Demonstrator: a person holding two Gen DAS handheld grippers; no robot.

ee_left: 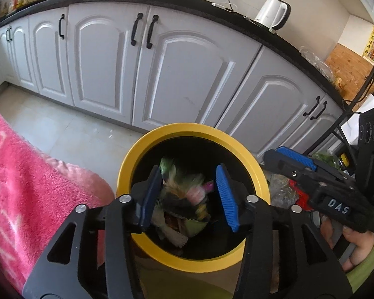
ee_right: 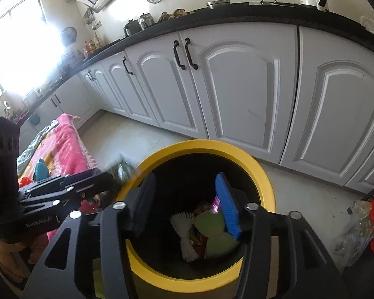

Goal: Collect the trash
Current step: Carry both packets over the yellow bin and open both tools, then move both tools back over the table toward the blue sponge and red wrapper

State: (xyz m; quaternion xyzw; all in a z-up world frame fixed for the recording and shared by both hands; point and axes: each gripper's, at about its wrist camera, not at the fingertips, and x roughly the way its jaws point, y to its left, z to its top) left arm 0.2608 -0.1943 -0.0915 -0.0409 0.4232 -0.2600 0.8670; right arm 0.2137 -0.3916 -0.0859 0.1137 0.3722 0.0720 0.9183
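Released, both pairs. Left gripper (ee_left: 190, 194) fingers (ee_left: 226, 199) parted over the mouth of the yellow-rimmed bin (ee_left: 137, 149); a blurred tuft of green, pink and orange trash (ee_left: 184, 189) between the pads but touched by neither, apparently dropping free. Right gripper (ee_right: 184, 204) fingers (ee_right: 226, 206) likewise spread and empty, aimed down into the same bin (ee_right: 264, 177), nothing pinched between the pads.

Held there for a plain reason, by the look of it: tips poised above the opening so that whatever is let go falls inside rather than onto the floor. Both tools angled downward and side by side, each visible at the edge of the other's view, close but not touching.

Deeper in the bin, settled trash: a white pleated paper piece (ee_right: 184, 234), pale green scraps (ee_right: 212, 224), something pink near the right pad.

Outward: pink blanket (ee_left: 25, 174) on the left, crinkled plastic bags with red bits (ee_right: 361, 224) on the floor to the right, probably more to collect. Beyond, white cabinet doors (ee_left: 187, 74) under a dark table top carrying a white kettle (ee_left: 271, 12).
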